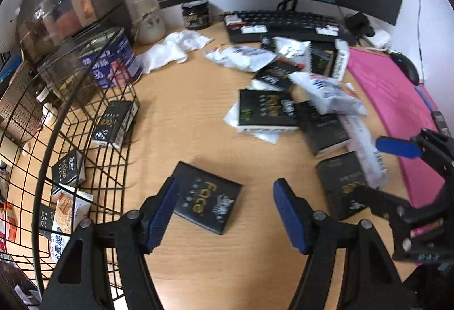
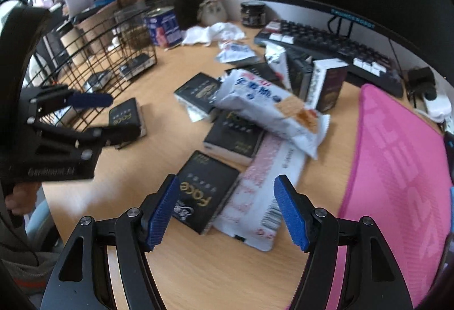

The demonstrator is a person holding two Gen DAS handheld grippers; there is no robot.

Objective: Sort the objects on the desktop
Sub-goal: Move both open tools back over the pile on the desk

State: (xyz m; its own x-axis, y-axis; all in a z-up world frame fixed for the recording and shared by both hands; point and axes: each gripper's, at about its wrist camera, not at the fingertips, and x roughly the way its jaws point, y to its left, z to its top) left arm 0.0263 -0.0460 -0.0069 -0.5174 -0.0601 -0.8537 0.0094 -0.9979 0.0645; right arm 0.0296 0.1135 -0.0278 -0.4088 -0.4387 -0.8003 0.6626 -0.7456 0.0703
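My left gripper is open and empty, just above a black "Face" box lying flat on the wooden desk. My right gripper is open and empty, over another black "Face" box and a pink-and-white snack packet. A pile of black boxes and white snack packets lies mid-desk. The right gripper also shows at the right of the left wrist view, and the left gripper at the left of the right wrist view.
A black wire basket at the left holds several boxes and packets. A keyboard, a monitor, a dark jar and a crumpled white cloth lie at the back. A pink mat covers the right side.
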